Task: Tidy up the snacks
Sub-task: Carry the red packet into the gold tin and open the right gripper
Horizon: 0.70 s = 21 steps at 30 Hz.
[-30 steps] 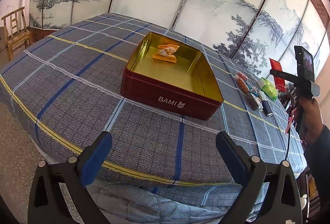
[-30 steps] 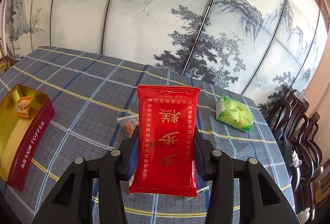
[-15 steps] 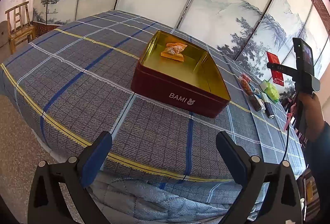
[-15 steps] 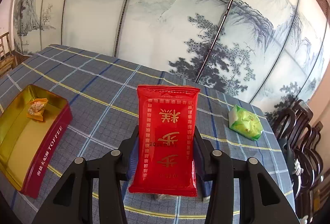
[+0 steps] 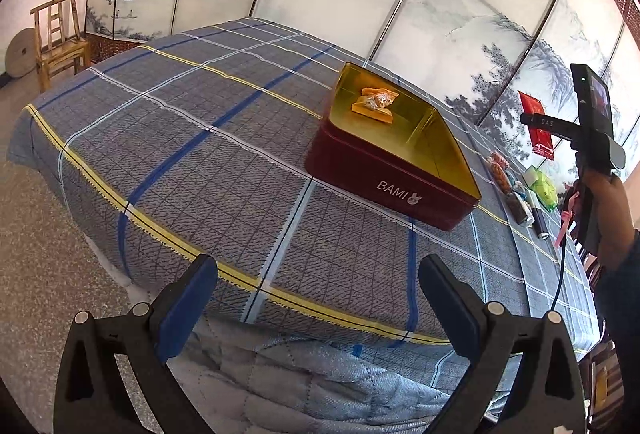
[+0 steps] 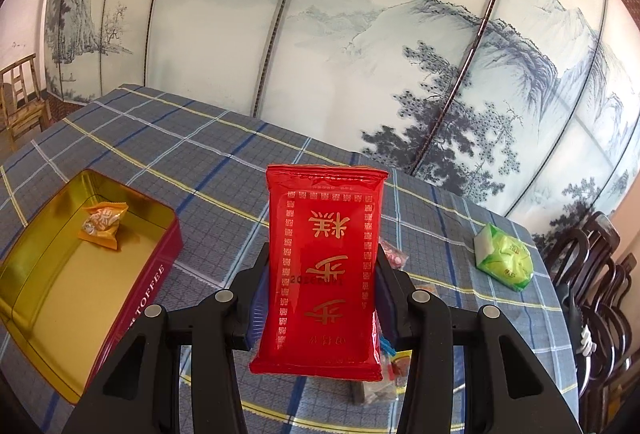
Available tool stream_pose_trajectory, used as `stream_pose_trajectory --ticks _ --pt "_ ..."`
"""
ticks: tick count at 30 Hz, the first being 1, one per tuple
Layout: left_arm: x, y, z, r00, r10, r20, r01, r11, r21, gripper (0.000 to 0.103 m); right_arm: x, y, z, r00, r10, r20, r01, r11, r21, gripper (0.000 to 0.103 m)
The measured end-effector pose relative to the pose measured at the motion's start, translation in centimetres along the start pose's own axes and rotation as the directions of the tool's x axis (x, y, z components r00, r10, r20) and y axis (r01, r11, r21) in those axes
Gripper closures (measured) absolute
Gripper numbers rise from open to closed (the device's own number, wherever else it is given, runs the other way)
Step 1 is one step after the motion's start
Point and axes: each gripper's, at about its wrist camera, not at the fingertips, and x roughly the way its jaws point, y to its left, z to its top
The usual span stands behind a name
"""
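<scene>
Red foil snack packet [image 6: 324, 270] is what the right tool [image 6: 320, 298] is clamped on, its blue-padded fingers [image 6: 256, 310] pinching both long edges, so it's off the counter [image 6: 224, 154] and up in the air. Long axis runs straight away from the camera, along the fingers, with the crimped far end pointing toward the painted screen wall [image 6: 320, 34] and the gold characters facing up. From the left wrist view you can see the same packet [image 5: 538, 126] edge-on, hanging way over on the right, above the row of loose snacks.

Left tool [image 5: 316, 298] is spread wide with nothing between its fingers, sitting over the near edge of the checked cloth.

The maroon tin [image 6: 148, 274] with the gold inside sits open on the counter, left of the packet in the right wrist view, with its long side running near to far. One orange-wrapped snack [image 6: 102, 224] lies in its far end.

Still on the cloth: a green packet [image 6: 506, 260] off to the right, well apart from the tin, and a small clear bag with pink bits [image 6: 394, 254] peeking out just right of the red packet. A few more wrappers sit under the tool but they're mostly hidden.

Wooden chair [image 5: 58, 34] at the far left, dark chairs [image 6: 592, 274] on the right.
</scene>
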Motion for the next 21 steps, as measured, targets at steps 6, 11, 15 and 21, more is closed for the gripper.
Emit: stream_pose_trajectory --ticks 6,11,15,21 --pt "0.2 0.7 -0.4 1.000 0.012 -0.018 -0.012 1.000 -0.005 0.004 0.3 1.9 0.6 1.000 0.029 0.004 -0.029 1.000 -0.011 0.057" --pt "0.2 1.3 -0.4 1.000 0.024 -0.018 -0.024 1.000 -0.016 0.004 0.4 3.7 1.1 0.998 0.057 0.006 -0.057 0.998 -0.021 0.057" --pt "0.2 1.9 -0.5 0.999 0.032 -0.021 -0.033 0.999 -0.029 0.004 0.6 5.3 1.3 0.996 0.084 0.002 -0.084 0.996 -0.029 0.057" --pt "0.1 2.2 -0.8 0.999 0.042 -0.027 -0.043 0.999 -0.031 0.004 0.8 8.5 1.1 0.989 0.146 -0.015 -0.146 0.989 -0.029 0.057"
